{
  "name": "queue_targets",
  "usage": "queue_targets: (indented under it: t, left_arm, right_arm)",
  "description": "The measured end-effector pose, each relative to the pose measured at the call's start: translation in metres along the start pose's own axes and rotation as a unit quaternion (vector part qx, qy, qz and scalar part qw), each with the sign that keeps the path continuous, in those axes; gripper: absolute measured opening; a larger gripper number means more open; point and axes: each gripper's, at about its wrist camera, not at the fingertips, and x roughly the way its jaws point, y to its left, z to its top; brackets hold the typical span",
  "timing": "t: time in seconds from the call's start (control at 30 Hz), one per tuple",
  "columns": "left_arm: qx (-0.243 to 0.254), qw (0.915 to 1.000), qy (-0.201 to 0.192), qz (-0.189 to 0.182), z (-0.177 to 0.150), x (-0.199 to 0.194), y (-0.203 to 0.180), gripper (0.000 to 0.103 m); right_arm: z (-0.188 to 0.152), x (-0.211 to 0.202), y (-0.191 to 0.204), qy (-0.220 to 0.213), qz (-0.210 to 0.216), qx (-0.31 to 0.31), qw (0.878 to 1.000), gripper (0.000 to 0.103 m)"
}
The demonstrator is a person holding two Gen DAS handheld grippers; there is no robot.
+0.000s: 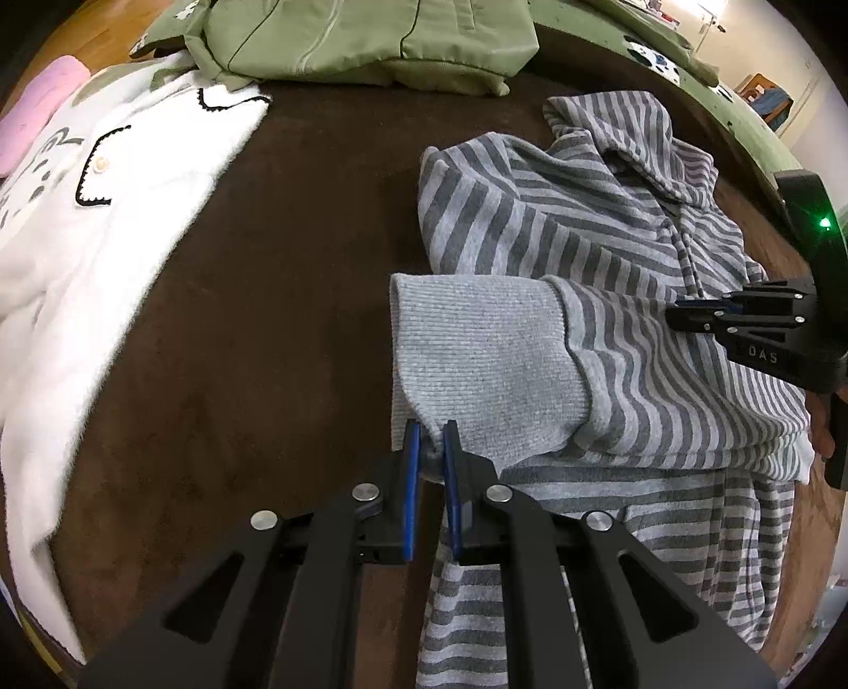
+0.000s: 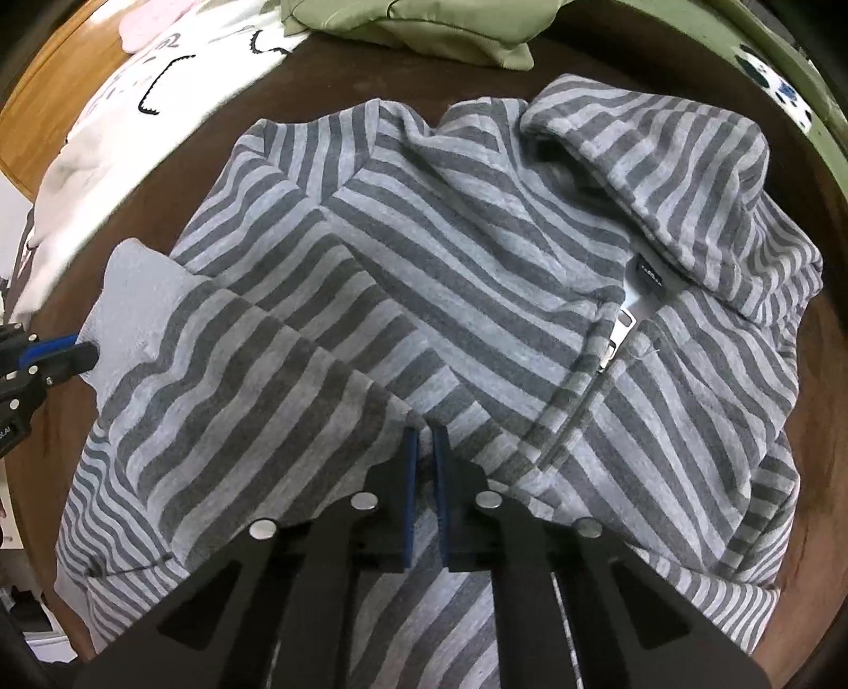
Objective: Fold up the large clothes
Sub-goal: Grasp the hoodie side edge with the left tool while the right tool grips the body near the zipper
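A grey striped zip hoodie lies on the dark brown table, hood at the far right, a sleeve folded across its front. My left gripper is shut on the corner of the plain grey ribbed cuff of that sleeve; it also shows at the left edge of the right wrist view. My right gripper is shut on the striped sleeve fabric over the hoodie's chest; in the left wrist view it reaches in from the right.
A white garment with black scalloped trim lies on the left of the table. A folded green jacket lies at the back. A pink item sits at the far left. A green rim borders the table's right.
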Motion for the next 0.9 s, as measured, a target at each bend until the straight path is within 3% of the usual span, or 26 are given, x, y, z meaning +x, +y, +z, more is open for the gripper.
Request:
queue_targets:
  t: [0.2,0.47,0.57,0.67,0.77,0.8,0.83,0.9]
  left_arm:
    - [0.004,0.9999,-0.012,0.004,0.001,-0.006,-0.001,0.012]
    - [0.024,0.9982,-0.053,0.014,0.022,-0.022,-0.010,0.012]
    - [0.035,0.9974,-0.060,0.021,0.031,-0.019,-0.015,0.012]
    - [0.045,0.9975,-0.043,0.033,0.037,0.006,-0.016,0.013]
    - [0.035,0.9979,-0.036,0.041,0.040,0.023,-0.010,0.021]
    - [0.033,0.9977,-0.035,0.047,0.040,0.028,-0.007,0.033]
    - [0.031,0.9970,-0.039,0.060,0.039,0.030,-0.005,0.048]
    - [0.023,0.9954,-0.056,0.074,0.036,0.027,0.003,0.062]
  right_arm:
    - [-0.007,-0.032,-0.003,-0.040,-0.011,0.013,0.999,0.005]
    - [0.010,-0.081,-0.016,-0.106,-0.028,0.022,0.994,0.005]
    - [0.019,-0.077,-0.027,-0.099,-0.034,0.024,0.994,0.005]
    - [0.023,-0.045,-0.032,-0.070,-0.035,0.027,0.997,0.006]
    - [0.022,-0.017,-0.032,-0.053,-0.055,0.026,0.997,0.023]
    - [0.021,-0.011,-0.031,-0.052,-0.067,0.024,0.996,0.033]
    - [0.019,-0.010,-0.030,-0.050,-0.075,0.028,0.996,0.036]
    - [0.013,-0.021,-0.033,-0.070,-0.070,0.058,0.993,0.039]
